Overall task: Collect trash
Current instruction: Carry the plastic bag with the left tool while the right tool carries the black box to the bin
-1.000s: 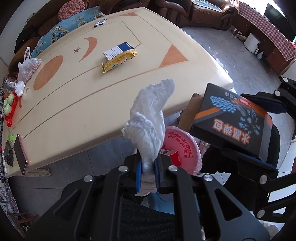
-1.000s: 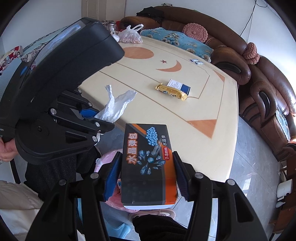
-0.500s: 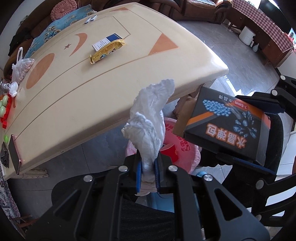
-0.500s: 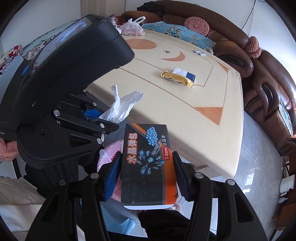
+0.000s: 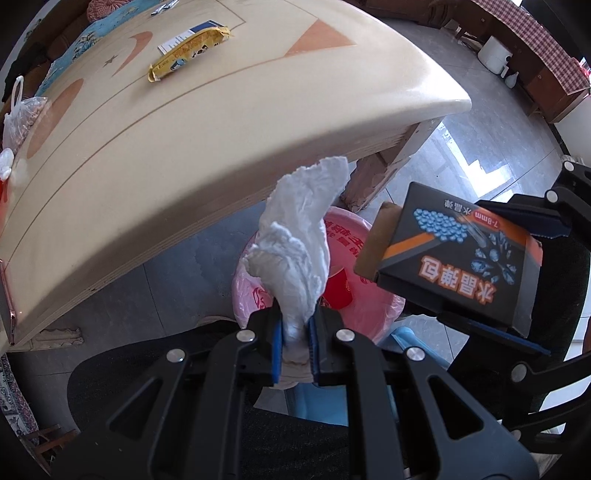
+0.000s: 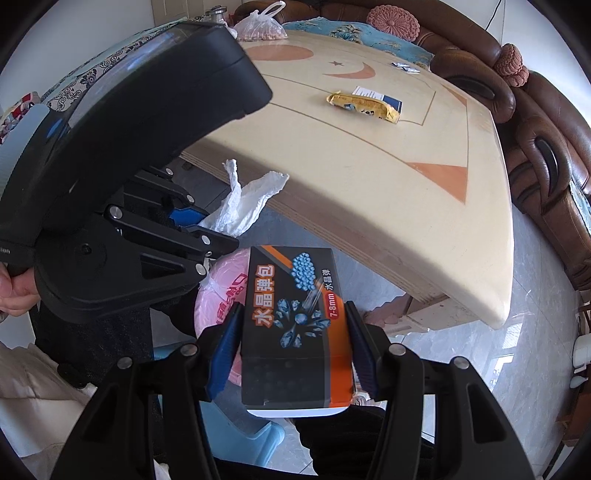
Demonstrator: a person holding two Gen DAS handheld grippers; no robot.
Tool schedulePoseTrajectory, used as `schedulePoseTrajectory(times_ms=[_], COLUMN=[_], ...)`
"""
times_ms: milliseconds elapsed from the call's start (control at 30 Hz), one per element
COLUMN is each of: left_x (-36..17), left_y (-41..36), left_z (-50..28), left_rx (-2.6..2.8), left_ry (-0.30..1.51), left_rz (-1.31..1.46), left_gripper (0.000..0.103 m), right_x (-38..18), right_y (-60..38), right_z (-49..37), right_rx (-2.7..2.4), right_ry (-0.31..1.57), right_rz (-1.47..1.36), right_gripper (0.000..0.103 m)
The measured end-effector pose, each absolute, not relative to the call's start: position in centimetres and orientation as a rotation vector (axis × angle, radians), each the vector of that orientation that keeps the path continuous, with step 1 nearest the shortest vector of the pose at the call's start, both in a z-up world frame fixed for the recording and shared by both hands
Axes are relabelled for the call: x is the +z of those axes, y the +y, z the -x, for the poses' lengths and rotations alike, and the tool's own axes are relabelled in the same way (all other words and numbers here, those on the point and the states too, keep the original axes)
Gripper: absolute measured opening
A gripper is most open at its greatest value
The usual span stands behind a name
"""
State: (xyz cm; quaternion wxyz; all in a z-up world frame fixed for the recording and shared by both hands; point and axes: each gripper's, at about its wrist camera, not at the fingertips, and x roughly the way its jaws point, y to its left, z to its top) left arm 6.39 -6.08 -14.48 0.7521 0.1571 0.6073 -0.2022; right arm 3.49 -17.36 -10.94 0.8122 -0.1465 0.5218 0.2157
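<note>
A crumpled white tissue (image 5: 295, 254) is clamped between the 2 blue-padded fingers (image 5: 276, 345) of the left gripper (image 5: 295, 347), its loose end standing up past the fingertips. In the right wrist view the same tissue (image 6: 243, 205) is seen projecting from that gripper (image 6: 199, 229) beside the table edge. A black and orange cardboard box (image 6: 295, 325) printed with blue beads and Chinese characters is gripped by its 2 long sides in the right gripper (image 6: 295, 347); in the left wrist view the box (image 5: 461, 258) is seen to the right of the tissue, with an open brown flap at its near end. Both items are held off the cream table (image 5: 207, 122), above a bin lined with a pink plastic bag (image 5: 354, 306) that stands on the grey tiled floor (image 5: 461, 147) just beside the table's corner leg. On the tabletop, well apart from both grippers, a yellow snack wrapper (image 5: 188, 53) lies against a white and blue packet (image 6: 380, 98). A knotted clear bag (image 6: 262, 27) of pale contents sits at the far end of the table, near a brown leather sofa (image 6: 546, 147).
</note>
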Motion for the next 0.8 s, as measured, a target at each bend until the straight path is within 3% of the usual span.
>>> schedulePoseTrajectory(times_ms=[800], left_x=[-27.1], left_y=[-7.4], left_z=[-9.1], left_rx=[-0.466], left_ry=[1.549], left_rz=[-0.322], left_gripper=[0.012], right_x=[-23.8], right_y=[-16.8], right_z=[-6.0], right_rx=[0.474], right_ry=[1.297], right_rz=[0.337], right_gripper=[0.053])
